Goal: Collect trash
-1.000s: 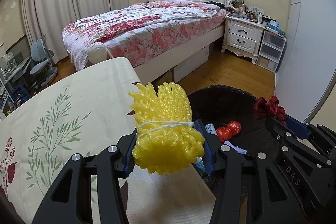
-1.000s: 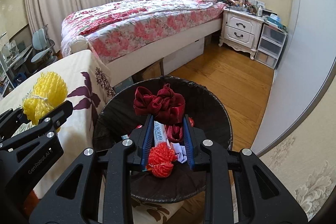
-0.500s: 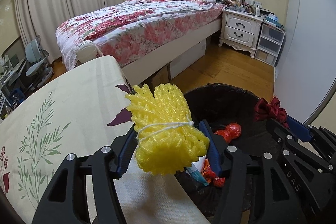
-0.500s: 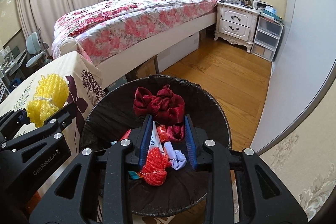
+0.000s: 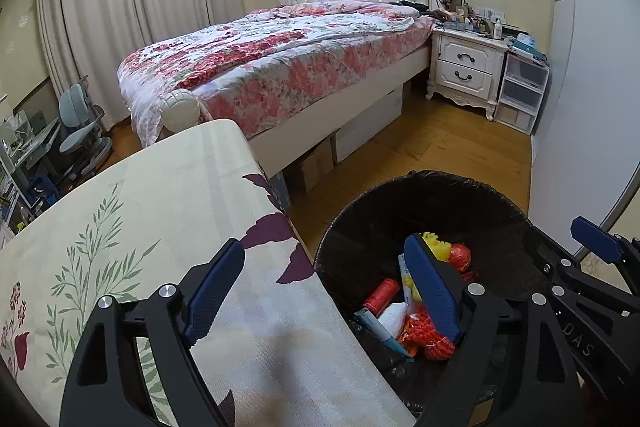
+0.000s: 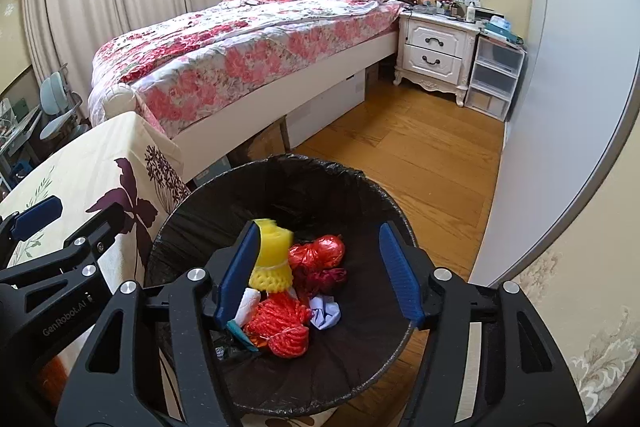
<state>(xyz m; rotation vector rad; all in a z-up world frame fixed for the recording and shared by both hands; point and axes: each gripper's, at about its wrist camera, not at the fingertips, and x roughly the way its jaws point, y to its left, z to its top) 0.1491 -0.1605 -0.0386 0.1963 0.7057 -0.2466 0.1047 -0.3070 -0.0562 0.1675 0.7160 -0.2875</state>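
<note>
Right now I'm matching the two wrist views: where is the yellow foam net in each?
Left wrist: yellow foam net lower right, inside the bin, mostly hidden behind a jaw pad.
Right wrist: lower centre, in the bin.
Shared landmark: black trash bin.

Left hand-held gripper point(image 5: 326, 291) agape, seemingly empty

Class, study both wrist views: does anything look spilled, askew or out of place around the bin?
Nothing stands out. The yellow foam net, red nets and scraps all lie inside the black-lined bin, none spilled. Both grippers, left and right, are open and empty.
</note>
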